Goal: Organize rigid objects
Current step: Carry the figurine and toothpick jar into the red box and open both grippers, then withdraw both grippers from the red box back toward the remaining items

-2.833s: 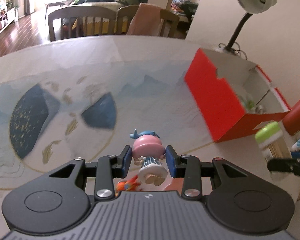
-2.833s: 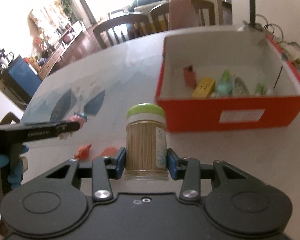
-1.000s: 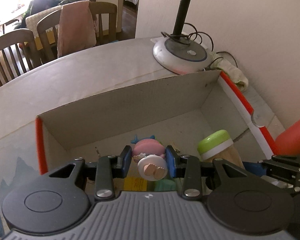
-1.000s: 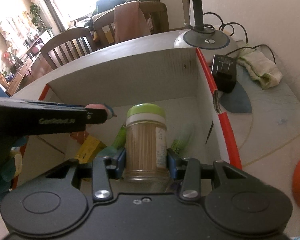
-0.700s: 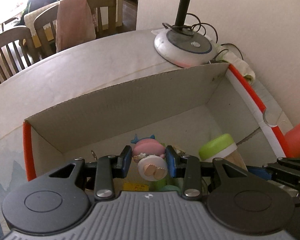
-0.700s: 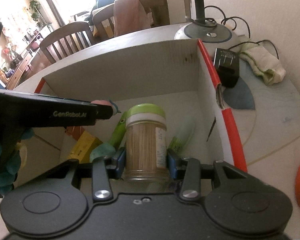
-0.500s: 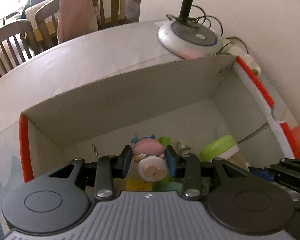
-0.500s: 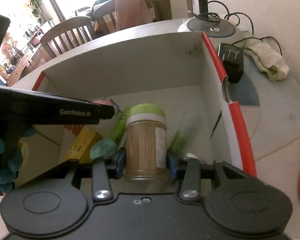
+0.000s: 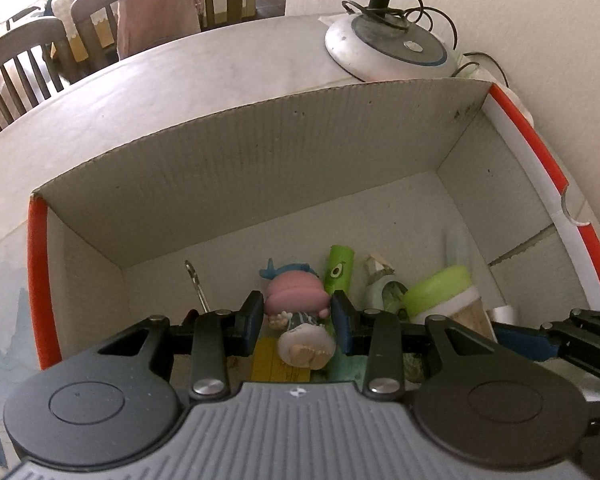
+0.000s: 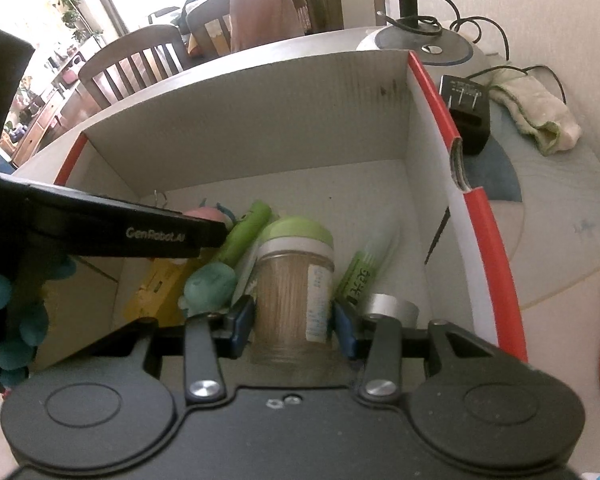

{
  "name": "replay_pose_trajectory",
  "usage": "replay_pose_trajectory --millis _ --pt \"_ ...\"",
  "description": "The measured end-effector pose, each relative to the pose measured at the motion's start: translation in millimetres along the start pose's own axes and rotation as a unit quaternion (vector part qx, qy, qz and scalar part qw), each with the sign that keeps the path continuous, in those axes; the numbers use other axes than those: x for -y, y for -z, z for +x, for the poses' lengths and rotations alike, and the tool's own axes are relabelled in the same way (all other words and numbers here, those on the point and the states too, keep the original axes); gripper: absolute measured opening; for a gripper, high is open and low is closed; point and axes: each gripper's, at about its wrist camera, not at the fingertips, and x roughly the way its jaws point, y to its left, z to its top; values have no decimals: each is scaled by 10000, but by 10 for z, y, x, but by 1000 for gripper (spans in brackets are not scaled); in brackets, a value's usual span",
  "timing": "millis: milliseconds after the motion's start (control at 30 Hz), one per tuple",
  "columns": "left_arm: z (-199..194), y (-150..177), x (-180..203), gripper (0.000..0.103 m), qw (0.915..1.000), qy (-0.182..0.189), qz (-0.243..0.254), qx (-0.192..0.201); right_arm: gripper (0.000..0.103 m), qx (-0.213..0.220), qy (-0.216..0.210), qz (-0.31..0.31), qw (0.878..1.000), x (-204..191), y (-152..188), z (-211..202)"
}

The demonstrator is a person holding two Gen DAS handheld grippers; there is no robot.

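Note:
My left gripper (image 9: 298,316) is shut on a small figurine with a pink hat (image 9: 296,300) and holds it down inside the red cardboard box (image 9: 260,160). My right gripper (image 10: 294,320) is shut on a toothpick jar with a green lid (image 10: 294,276), also low inside the box (image 10: 472,208). The jar shows in the left wrist view (image 9: 444,296) to the right of the figurine. The left gripper's arm crosses the right wrist view at the left (image 10: 112,232).
The box floor holds a green tube (image 10: 244,232), a yellow pack (image 10: 156,284), a teal lump (image 10: 210,282), a green packet (image 10: 360,276) and a silver cap (image 10: 388,306). A lamp base (image 9: 388,46), a black adapter (image 10: 466,114) and a cloth (image 10: 540,116) lie behind the box.
Both grippers have gone from above the table to over the box and lowered into it, each keeping its object. In the last second they sank nearer the box floor.

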Motion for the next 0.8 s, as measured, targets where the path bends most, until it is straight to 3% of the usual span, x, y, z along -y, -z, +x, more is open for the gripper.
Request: replay_pose_trajectory --millis 100,233,367,700,800 --pt "-46 10 0 40 10000 -42 16 63 43 22 6 23 10000 5 14 -25" --pt "-149 31 -5 58 9997 -3 20 248 44 79 -9 54 10000 16 35 -86" --pt "-262 75 -28 58 9993 88 -5 375 46 179 -56 34 9998 -18 43 -173" --pt "-693 273 -89 58 9967 133 42 802 64 475 -215 -57 9986 -212 120 -502" --pt "-824 349 -129 58 9957 179 27 908 65 531 -233 -105 9983 -279 167 -596"
